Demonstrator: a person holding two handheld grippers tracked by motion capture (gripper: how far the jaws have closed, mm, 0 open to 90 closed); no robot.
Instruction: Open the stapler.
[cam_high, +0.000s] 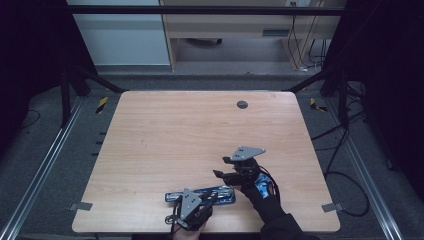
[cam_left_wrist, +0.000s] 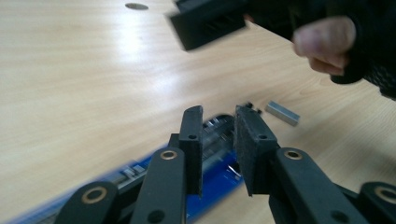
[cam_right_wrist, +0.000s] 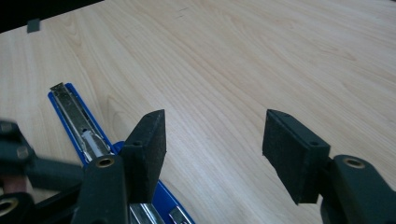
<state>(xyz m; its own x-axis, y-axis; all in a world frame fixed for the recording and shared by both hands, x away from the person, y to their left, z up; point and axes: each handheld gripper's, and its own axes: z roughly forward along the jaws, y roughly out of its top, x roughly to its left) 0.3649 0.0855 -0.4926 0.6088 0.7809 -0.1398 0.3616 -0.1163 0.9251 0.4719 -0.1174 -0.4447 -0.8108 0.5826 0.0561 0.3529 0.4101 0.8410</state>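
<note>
Parted claw (cam_left_wrist: 218, 140) over blue stapler (cam_left_wrist: 212, 184)

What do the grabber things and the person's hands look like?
Both tongs are black, with flat dark pads at their tips. The left tongs and right tongs each carry a grey three-cornered plate on top. Brass-coloured rivets sit in the linkages. The right hand wears a black glove with blue, above a dark sleeve.

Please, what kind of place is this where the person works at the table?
Probably a lab recording station, not a home: a bare light wooden table stands on grey carpet inside a black metal frame, with black cables on the floor and a pale wooden desk behind.
</note>
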